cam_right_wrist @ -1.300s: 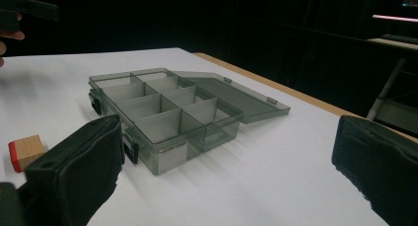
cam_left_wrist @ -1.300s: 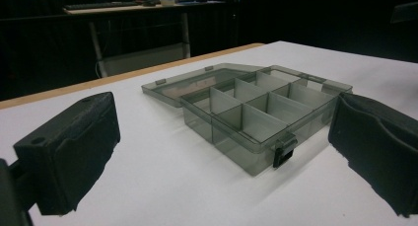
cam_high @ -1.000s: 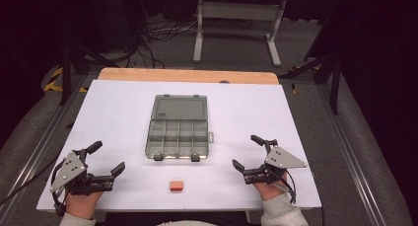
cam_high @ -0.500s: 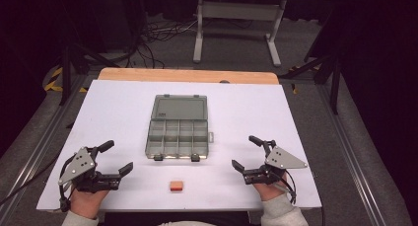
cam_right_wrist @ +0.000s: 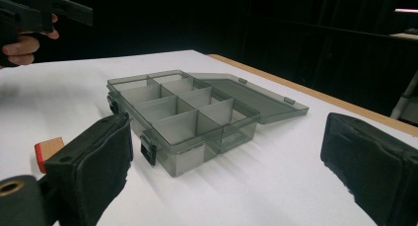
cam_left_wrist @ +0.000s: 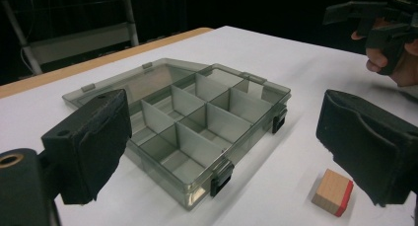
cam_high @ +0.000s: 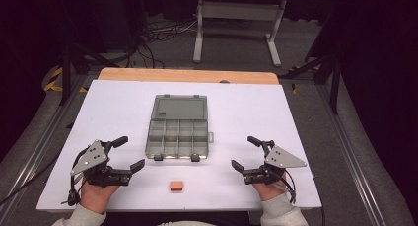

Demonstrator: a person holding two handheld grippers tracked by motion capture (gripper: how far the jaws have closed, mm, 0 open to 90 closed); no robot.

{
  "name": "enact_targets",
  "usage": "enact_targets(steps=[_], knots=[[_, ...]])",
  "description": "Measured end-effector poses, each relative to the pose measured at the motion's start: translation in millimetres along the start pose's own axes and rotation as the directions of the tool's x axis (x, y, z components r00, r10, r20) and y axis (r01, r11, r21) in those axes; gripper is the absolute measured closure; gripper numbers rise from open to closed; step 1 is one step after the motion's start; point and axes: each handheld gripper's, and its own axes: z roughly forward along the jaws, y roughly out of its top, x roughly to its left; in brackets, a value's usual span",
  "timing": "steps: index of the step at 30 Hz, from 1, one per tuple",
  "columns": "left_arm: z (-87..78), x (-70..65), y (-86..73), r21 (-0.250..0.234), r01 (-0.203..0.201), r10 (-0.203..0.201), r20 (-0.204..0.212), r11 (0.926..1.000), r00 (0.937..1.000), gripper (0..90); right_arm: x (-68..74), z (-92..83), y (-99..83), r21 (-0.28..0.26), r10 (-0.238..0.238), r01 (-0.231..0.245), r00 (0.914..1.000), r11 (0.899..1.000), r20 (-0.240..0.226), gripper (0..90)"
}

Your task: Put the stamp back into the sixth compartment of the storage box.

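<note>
A grey see-through compartment box (cam_high: 177,137) lies in the middle of the white table (cam_high: 305,122), its lid (cam_high: 180,108) folded flat toward the far side. Its compartments look empty. A small wooden block with a red face (cam_high: 175,186) sits near the front edge, just in front of the box. My left gripper (cam_high: 132,152) stands open to the left of the box, with nothing between its jaws. My right gripper (cam_high: 243,152) stands open on the box's right, also holding nothing. The left gripper view has the box (cam_left_wrist: 197,122) and block (cam_left_wrist: 332,191) between my wide jaws.
A bare wooden strip (cam_high: 187,75) runs along the table's far edge. Beyond it stand a metal frame (cam_high: 236,18) and floor cables. Metal rails flank the table on both sides. In the right gripper view the block (cam_right_wrist: 48,149) peeks out behind the left jaw.
My left gripper has shifted a little to the right and forward, toward the box. The right gripper, box and block have stayed put.
</note>
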Motion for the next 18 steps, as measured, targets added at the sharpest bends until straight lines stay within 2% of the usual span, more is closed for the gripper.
enact_targets(steps=[6,8,11,18], knots=[[9.8,-4.1,5.9,0.007,-0.008,0.008,0.037,0.9999,0.9993,8.4,-0.2,-0.3,-0.1,-0.001,0.006,-0.006,1.0000,1.000,-0.003,6.8],[15.6,-6.8,7.4,0.014,-0.019,0.018,0.062,0.9997,0.9979,8.7,-1.0,-0.8,-0.3,0.001,0.015,-0.015,0.9999,1.000,-0.003,6.9],[21.3,-10.3,8.6,0.030,-0.035,0.033,0.074,0.9989,0.9967,8.9,-2.2,-1.5,-0.7,-0.001,0.027,-0.027,0.9996,1.000,-0.005,7.1],[30.2,-15.0,12.7,0.030,-0.025,0.021,0.114,0.9992,0.9932,9.7,-1.9,-1.5,-0.7,0.001,0.027,-0.027,0.9996,1.000,-0.008,7.3]])
